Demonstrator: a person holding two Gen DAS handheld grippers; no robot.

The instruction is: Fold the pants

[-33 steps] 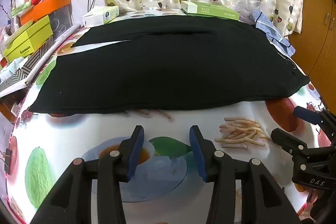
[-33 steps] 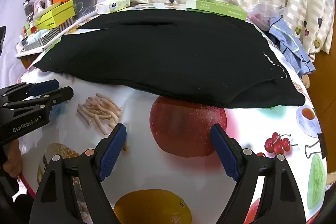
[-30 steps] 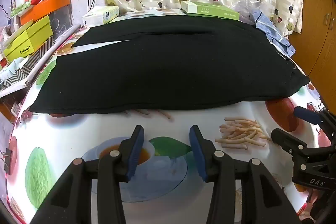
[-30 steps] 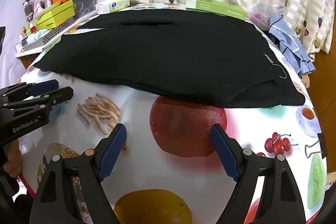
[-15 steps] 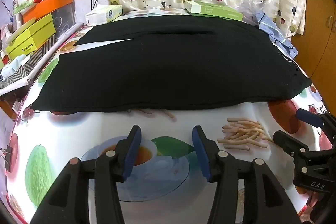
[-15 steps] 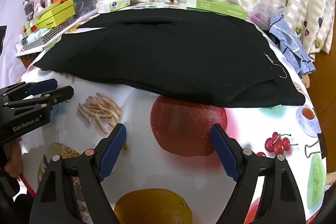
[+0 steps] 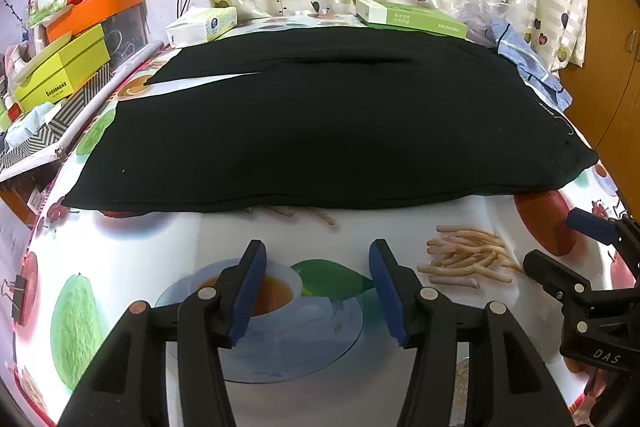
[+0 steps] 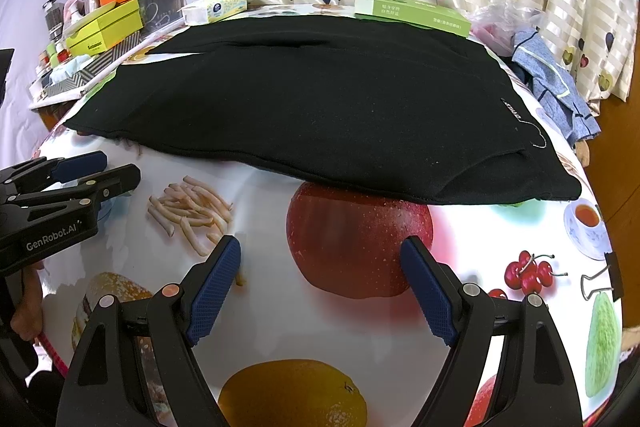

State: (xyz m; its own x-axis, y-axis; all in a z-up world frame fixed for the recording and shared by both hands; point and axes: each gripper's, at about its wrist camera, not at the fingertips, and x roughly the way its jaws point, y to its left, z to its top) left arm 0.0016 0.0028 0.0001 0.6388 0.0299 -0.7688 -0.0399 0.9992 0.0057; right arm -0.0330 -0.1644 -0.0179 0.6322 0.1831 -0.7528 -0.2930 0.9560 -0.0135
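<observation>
Black pants [image 7: 332, 131] are seen spread flat across the far half of the fruit-print desk [image 7: 160, 243], reaching almost from its left edge to its right. Both claws are held empty above the near edge, short of the hem: the left claw [image 7: 318, 281] is opening, the right claw [image 8: 320, 277] is set wide apart. The near hem is best pinched at two well-separated points and carried evenly.

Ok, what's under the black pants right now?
The black pants lie on the printed tablecloth. A red apple print and some printed fries poke out from under the near edge. Anything further beneath is covered.
</observation>
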